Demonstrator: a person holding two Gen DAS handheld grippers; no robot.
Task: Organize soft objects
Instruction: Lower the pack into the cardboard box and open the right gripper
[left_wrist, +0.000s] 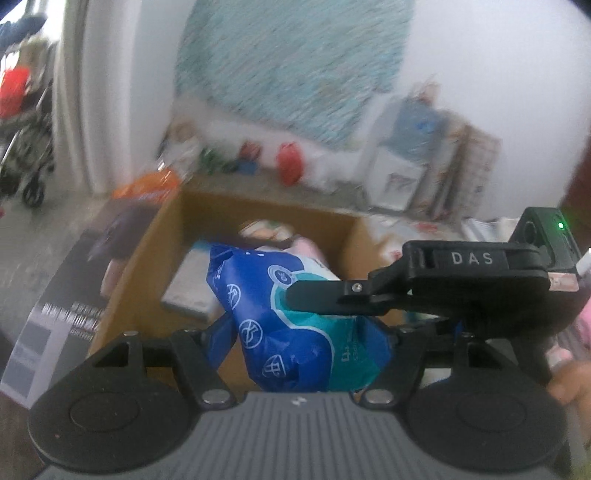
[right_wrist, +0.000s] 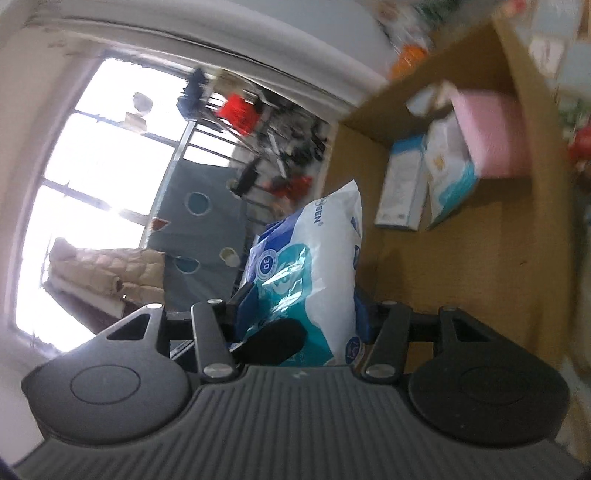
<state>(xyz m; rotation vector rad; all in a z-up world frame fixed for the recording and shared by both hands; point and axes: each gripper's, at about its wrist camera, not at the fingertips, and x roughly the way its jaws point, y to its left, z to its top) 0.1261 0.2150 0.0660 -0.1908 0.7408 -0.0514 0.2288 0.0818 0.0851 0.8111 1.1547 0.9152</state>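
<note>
A glossy, crinkled plastic wipes pack (left_wrist: 295, 325) hangs over a matt brown cardboard box (left_wrist: 147, 266).

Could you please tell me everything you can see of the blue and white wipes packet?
The wipes packet is a soft plastic pouch, deep blue with a teal and white panel and round white icons, crumpled and glossy. It sits between the left tongs, and a finger of the right tongs lies across its face. It hangs over the open cardboard box, where other packets lie.
</note>
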